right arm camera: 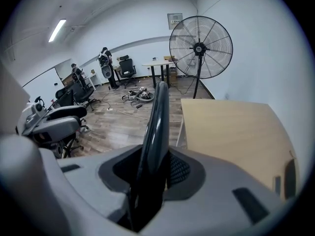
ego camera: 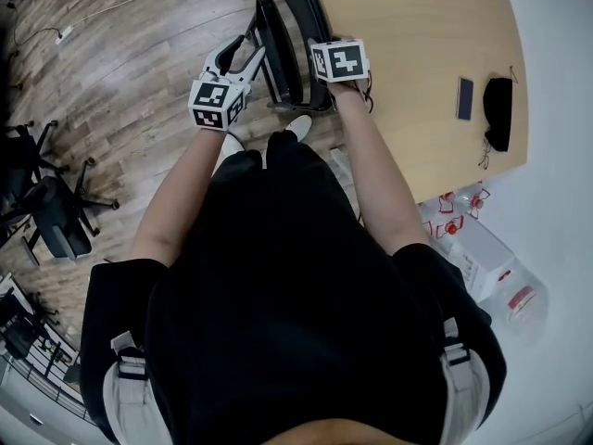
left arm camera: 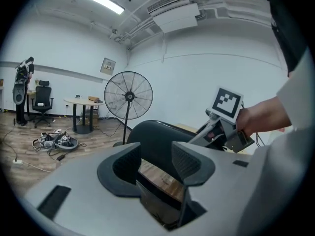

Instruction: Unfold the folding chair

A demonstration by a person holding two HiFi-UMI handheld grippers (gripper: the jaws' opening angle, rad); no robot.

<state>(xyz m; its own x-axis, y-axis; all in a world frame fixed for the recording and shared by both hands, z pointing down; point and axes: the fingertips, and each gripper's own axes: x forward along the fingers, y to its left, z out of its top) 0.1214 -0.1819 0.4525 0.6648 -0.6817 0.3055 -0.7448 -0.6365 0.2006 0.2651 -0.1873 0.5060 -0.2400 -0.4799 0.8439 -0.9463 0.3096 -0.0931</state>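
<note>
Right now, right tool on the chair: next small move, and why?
Probably ease the left tool down onto the dark chair panel and close: its jaws stand open above it, while the right tool clamps the folding chair by its backrest edge.

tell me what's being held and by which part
The right gripper clamps the folding chair by the thin edge of its black panel. The left gripper holds nothing, jaws apart.

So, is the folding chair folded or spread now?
Only partly spread: in the head view the folding chair shows two panels close together, with a narrow gap between them.
</note>
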